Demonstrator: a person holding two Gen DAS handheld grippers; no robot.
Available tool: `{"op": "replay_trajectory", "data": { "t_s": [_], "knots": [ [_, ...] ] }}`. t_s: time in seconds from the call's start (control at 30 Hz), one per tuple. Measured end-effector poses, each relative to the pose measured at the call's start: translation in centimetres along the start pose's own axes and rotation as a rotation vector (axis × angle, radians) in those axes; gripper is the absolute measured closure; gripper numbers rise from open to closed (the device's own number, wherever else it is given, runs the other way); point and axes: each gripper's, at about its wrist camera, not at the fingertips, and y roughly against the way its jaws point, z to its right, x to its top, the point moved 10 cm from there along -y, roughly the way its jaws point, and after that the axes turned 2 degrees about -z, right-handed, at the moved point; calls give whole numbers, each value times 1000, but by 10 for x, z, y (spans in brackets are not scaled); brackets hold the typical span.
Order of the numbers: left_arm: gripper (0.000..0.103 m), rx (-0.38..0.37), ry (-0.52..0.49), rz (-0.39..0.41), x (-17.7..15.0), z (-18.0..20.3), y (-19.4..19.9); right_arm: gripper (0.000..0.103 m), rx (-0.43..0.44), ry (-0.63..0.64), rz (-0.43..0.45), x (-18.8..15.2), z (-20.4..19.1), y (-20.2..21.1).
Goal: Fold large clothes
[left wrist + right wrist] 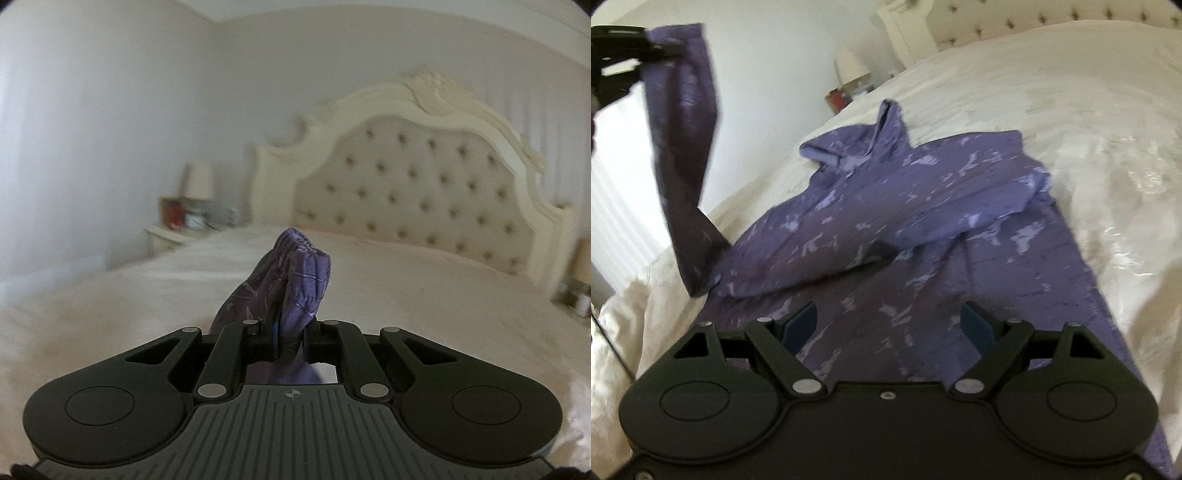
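A large purple patterned garment [923, 206] lies spread on the white bed [1071, 110], its collar toward the headboard and one sleeve folded across the body. My left gripper [290, 341] is shut on the cuff of the other sleeve [295, 273] and holds it high above the bed; it also shows in the right wrist view [670, 50] at the top left, with the sleeve [683, 147] hanging down from it. My right gripper [890, 325] is open and empty, just above the garment's lower part.
A cream tufted headboard [424, 184] stands at the far end of the bed. A nightstand [173, 232] with a lamp [199, 181] and small items sits left of it. Another lamp [583, 262] is at the far right. A white wall is on the left.
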Motion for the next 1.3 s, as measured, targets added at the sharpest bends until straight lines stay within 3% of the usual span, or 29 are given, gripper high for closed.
{"op": "replay_trajectory", "data": {
  "t_s": [0.2, 0.33, 0.4, 0.43, 0.5, 0.6, 0.93, 1.13, 1.3],
  "knots": [
    [92, -36, -8, -111, -70, 36, -47, 17, -2, -47, 31, 6, 12, 7],
    [90, -27, -7, -174, -105, 35, -57, 17, -2, -62, 39, 8, 18, 8],
    [82, -23, -5, -202, -116, 34, -55, 17, -2, -66, 39, 8, 20, 7],
    [80, -32, -1, -217, -118, 33, -52, 17, -3, -67, 38, 8, 20, 7],
    [64, -53, 12, -240, -123, 34, -51, 17, -6, -70, 34, 6, 22, 5],
    [52, -76, 14, -229, -122, 39, -48, 17, -5, -74, 26, 4, 22, 4],
    [42, -120, -33, -180, -119, 45, -24, 17, -10, -65, 21, 0, 25, 0],
    [42, 22, -99, -221, -143, -8, -7, 17, -1, -58, 37, -1, 24, 2],
    [42, 193, -58, -301, -178, -82, 5, 17, 6, -45, 48, -4, 22, 3]
  ]
}}
